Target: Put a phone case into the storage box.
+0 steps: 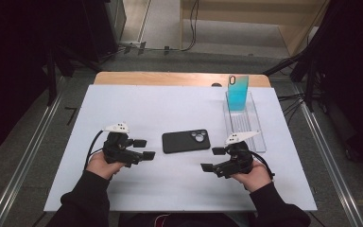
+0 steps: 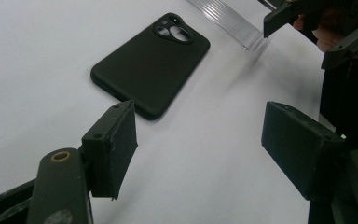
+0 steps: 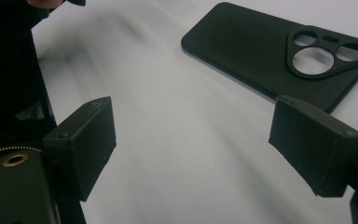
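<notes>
Black phone case (image 1: 186, 141) lies flat between both open tools, seemingly untouched.

Black phone case (image 1: 186, 141), clear rack (image 1: 244, 120), teal case (image 1: 237, 92)

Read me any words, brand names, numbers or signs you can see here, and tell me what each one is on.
None can be read.
Black phone case: plain back, no lettering seen.
Teal phone case in the clear tray: no text visible.
Left gripper and right gripper: no markings legible.
</notes>
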{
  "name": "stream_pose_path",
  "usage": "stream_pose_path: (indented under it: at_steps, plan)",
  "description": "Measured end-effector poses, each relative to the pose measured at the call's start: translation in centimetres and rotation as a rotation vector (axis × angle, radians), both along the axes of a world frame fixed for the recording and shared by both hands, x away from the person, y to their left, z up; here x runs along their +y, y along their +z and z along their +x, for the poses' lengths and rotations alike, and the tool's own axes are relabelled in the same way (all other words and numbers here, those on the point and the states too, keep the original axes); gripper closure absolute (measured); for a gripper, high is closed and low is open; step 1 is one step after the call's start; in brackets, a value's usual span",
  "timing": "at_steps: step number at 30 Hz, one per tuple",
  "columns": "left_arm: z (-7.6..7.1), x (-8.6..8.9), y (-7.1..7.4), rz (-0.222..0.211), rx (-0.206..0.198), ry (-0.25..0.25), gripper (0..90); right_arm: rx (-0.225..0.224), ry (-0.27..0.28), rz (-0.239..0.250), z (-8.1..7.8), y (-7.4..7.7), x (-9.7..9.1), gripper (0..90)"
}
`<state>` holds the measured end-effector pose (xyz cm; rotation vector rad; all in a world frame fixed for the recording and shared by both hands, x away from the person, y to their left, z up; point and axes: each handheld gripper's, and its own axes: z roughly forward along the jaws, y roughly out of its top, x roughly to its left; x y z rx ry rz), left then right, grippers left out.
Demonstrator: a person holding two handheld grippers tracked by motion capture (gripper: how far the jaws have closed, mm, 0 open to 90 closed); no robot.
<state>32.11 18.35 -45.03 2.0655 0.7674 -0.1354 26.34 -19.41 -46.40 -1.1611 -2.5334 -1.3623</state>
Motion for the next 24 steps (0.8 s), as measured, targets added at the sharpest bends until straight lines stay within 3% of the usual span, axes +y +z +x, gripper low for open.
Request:
stream_pose_path:
  at_steps: [3, 8, 12, 19, 24]
  plan:
    - [0.5, -0.3, 0.0, 0.005, -0.013, 0.007, 26.1, 0.007, 0.005, -0.006, 0.0, -0.3, 0.0, 13.0]
    - [1.6, -0.8, 0.2, -0.013, -0.036, -0.031, 19.5, 0.011, 0.011, -0.008, -0.2, -0.4, -0.2, 13.0]
    - [2.3, -1.2, 0.3, -0.023, -0.043, -0.068, 0.0, 0.006, 0.015, -0.004, -0.3, -0.4, -0.4, 13.0]
    - [2.6, -2.1, 0.7, 0.010, -0.076, -0.093, 0.0, 0.001, 0.011, 0.007, -0.4, -0.5, -0.9, 13.0]
    - [3.1, -2.6, 0.7, -0.009, -0.085, -0.113, 0.4, 0.001, 0.018, 0.009, -0.5, -0.7, -1.1, 13.0]
